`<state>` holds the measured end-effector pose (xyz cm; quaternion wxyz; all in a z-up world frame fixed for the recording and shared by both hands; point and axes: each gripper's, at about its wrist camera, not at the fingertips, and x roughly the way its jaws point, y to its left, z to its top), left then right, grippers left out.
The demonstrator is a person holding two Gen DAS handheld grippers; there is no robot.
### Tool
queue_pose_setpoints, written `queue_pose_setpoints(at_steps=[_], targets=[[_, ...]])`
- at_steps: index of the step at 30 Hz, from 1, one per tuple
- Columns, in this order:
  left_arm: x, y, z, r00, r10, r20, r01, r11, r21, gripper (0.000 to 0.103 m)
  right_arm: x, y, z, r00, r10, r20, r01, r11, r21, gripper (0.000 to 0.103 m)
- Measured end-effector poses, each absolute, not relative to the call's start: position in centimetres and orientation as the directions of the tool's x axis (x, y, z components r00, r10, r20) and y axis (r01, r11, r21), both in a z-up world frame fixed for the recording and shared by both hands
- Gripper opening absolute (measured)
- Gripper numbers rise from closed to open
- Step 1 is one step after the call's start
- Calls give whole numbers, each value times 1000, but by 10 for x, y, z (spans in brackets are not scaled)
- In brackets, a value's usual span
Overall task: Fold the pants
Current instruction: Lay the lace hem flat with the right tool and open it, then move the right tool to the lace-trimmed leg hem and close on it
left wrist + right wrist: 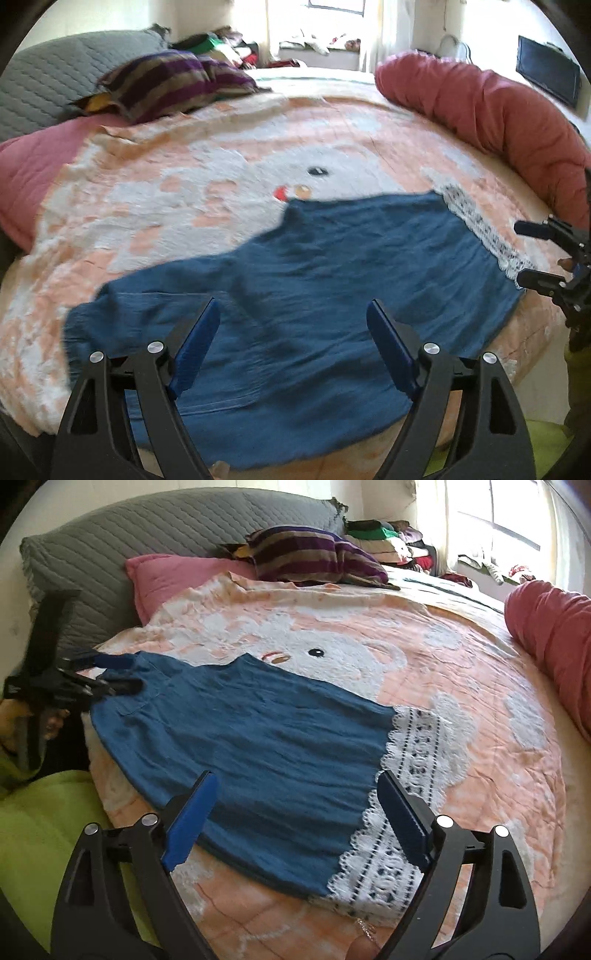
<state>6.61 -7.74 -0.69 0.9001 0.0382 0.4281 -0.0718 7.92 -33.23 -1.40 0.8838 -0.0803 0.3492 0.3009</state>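
A: Where is there room?
B: The bed point(461, 686) lies bare between the blue pants point(258, 731) and the red bolster point(554, 635).
A: And obstacles?
B: The striped pillow point(314, 554) and grey quilted cushion point(147, 535) crowd the head end.

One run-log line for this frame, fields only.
left tool: open, empty | right tool: open, empty | blue pants: flat on bedspread | lace hem: right end
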Motion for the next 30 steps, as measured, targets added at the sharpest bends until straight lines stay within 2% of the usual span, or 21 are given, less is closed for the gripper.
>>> queue_pose_setpoints(at_steps=[5,10,20,22,30], targets=[[67,-80,-40,562,-17,-827,160,983,88,81,87,-321,-36,541,442,-716,-586,808,55,83],[68,-63,-58,508,-37,-861,111,993,24,87,97,-331,-64,468,397,-790,-537,838,103,83],[62,-60,-55,536,-59,-842,102,995,-5,86,86,-343,-46,519,410,-750,-520,848,104,83],[60,-60,-50,552,-53,-832,98,995,1,92,86,-348,-40,538,405,-739,-511,854,96,83],[48,-75,-27,624,-78,-778,144,990,16,92,83,-380,-19,617,350,-704,-425,902,77,86]])
